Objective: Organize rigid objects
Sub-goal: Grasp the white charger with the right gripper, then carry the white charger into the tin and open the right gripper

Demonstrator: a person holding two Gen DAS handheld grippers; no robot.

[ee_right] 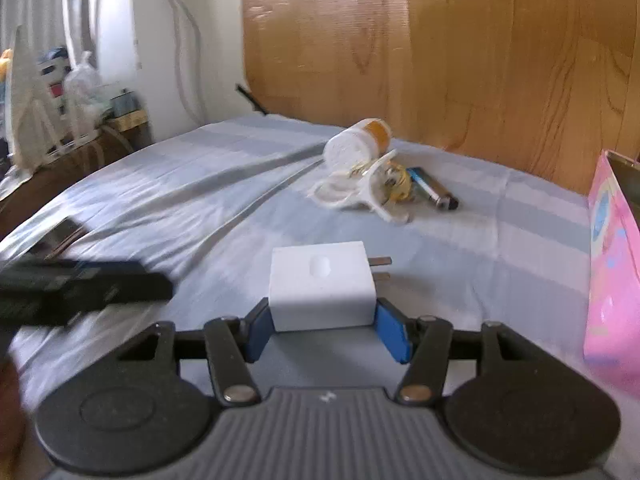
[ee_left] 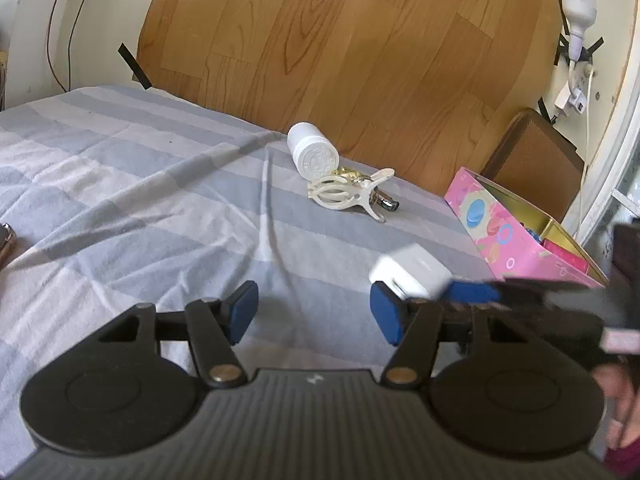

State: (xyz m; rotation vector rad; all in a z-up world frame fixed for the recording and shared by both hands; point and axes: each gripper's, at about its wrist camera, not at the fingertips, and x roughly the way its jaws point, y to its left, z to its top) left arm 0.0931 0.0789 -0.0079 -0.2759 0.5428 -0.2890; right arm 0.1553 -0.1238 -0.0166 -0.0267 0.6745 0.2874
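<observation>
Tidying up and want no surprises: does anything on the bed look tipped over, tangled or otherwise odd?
Yes. The white pill bottle lies on its side near the headboard instead of standing. Right against it, a white clip, something gold and a lighter sit in a jumbled heap. The white charger sits between the right gripper pads.

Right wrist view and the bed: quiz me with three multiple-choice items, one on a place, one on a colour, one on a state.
1. Where is the pink box in the right wrist view?
A. far left
B. right edge
C. behind the bottle

2. What colour is the charger?
A. white
B. black
C. orange

3. How is the pill bottle resting?
A. upright
B. on its side
C. inside the box

Answers:
1 B, its pink wall fills the right edge.
2 A, the charger block between the right gripper's blue pads is plain white.
3 B, its round cap faces the camera and it lies on the striped sheet.
</observation>
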